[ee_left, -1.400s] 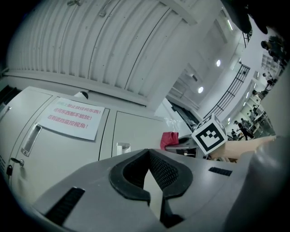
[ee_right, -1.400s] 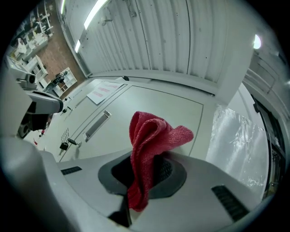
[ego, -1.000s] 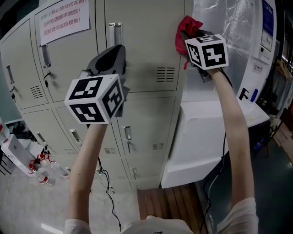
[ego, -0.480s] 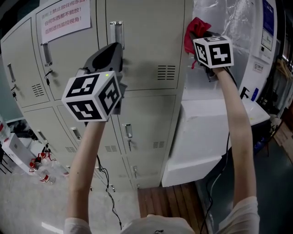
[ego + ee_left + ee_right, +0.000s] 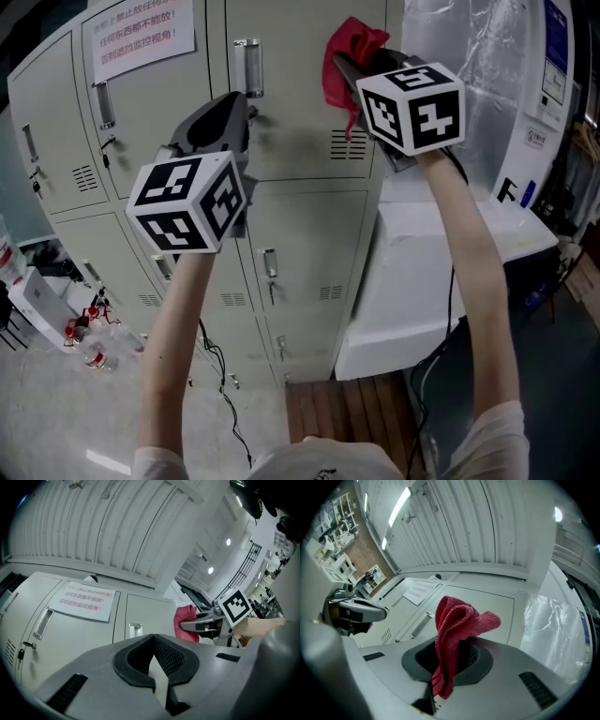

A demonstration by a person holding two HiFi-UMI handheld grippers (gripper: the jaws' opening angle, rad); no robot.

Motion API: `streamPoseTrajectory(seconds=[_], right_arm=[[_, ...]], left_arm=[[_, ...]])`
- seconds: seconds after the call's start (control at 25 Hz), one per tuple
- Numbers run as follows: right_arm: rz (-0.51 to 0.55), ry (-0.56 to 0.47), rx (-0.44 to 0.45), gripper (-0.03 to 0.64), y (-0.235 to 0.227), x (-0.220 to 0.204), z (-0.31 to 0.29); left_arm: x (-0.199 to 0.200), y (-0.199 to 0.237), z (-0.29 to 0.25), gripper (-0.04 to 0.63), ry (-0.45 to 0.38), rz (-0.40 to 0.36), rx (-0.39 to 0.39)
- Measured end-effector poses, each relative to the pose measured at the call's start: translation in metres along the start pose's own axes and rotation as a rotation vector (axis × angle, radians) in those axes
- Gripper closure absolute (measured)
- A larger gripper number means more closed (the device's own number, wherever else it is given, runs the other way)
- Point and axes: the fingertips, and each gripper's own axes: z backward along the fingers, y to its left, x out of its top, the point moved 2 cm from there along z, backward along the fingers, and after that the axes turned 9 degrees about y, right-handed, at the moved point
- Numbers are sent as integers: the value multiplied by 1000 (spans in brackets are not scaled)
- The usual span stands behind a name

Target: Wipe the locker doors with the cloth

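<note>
A red cloth (image 5: 349, 47) bunches out of my right gripper (image 5: 343, 64), which is shut on it and held high against the upper right locker door (image 5: 300, 103), above its vent slots. In the right gripper view the cloth (image 5: 457, 616) stands up from between the pads. My left gripper (image 5: 239, 101) is shut on nothing and hovers in front of the same beige door, just below its metal handle (image 5: 248, 67). The left gripper view shows the shut jaws of the left gripper (image 5: 153, 637) with the cloth (image 5: 185, 623) beyond them to the right.
A paper notice (image 5: 136, 37) with red print is taped to the upper left door. A white box (image 5: 441, 272) and plastic sheeting (image 5: 487, 66) stand right of the lockers. Bottles (image 5: 89, 342) and a black cable (image 5: 220, 375) lie on the floor at left; wooden slats (image 5: 347, 412) below.
My right gripper has carried the cloth leftward from the locker's right edge onto the door front. The left gripper has stayed almost in place.
</note>
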Motion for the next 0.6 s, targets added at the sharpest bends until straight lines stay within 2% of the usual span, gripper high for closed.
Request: streamPoseTrajectory(seconds=[0.32,0.6], right_arm=[[-17,8,149,575,77,-12,-41],[9,58,206,575,118,-30,-64]], left_arm=[[-10,5,9,578,26,-15,13],[-20,15,15,578,47,-7,31]])
